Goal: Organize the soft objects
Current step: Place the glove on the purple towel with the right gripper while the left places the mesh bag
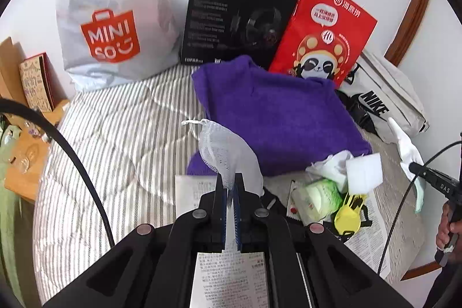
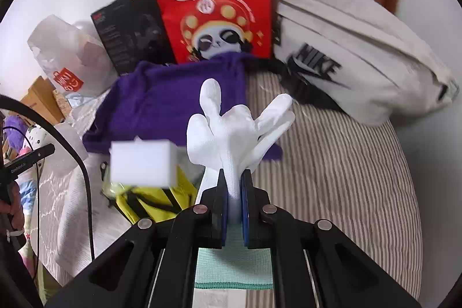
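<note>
Right gripper is clamped tight on the cuff end of a white glove, and the glove's fingers splay upward at frame centre, flopping, no stiffness at all. It looks light as anything, so the hold near the cuff, where the fabric bunches thick, seems the sound place; pinch 1 fingertip and it would likely slide out. A mint-green cloth shows below the jaws, whether it is pinched too I cannot tell

Left gripper is closed on a white mesh pouch, held by its lower edge, with the drawstring trailing toward centre left. Airy netting, snaggy rather than slippery, I'd say

Outward now: the purple towel lies mid-frame on the striped bedding, thick and limp, best gathered at a folded edge. At lower right sits a white foam block, squashy, beside a green packet. Red paper bag stands behind
</note>
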`<state>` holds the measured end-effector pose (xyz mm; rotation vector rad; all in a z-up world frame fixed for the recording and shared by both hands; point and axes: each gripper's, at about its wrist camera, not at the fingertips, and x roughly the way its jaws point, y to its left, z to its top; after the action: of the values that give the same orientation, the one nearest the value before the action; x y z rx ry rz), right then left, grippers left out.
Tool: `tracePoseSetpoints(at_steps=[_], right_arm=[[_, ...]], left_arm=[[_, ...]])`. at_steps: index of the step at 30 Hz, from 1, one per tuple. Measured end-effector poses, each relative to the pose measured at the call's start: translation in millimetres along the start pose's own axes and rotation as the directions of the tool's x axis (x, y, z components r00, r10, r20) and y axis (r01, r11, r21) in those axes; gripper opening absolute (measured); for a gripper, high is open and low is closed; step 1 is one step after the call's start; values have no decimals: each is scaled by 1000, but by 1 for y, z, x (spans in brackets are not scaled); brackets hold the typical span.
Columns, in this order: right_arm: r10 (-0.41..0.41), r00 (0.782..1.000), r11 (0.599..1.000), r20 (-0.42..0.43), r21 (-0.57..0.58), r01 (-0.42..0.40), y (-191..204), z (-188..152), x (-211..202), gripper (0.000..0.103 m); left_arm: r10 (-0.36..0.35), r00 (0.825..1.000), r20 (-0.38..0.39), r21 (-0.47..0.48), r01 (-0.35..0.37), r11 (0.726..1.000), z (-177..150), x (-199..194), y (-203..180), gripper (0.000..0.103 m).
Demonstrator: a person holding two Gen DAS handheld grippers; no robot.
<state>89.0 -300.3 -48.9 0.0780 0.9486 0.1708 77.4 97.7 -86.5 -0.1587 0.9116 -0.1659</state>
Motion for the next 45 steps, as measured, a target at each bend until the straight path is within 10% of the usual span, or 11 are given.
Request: tracePoseSetpoints(at_steps=[23,45], right_arm=[[31,1000,990,3,-139,-30,43,112,85,8],[49,981,987,-190,-138,-76,48,117,216,8]], left_arm=[[-10,1000,27,49,9,999,76,27,-12,5],[-22,998,-50,72,26,997,117,107,-16,5]])
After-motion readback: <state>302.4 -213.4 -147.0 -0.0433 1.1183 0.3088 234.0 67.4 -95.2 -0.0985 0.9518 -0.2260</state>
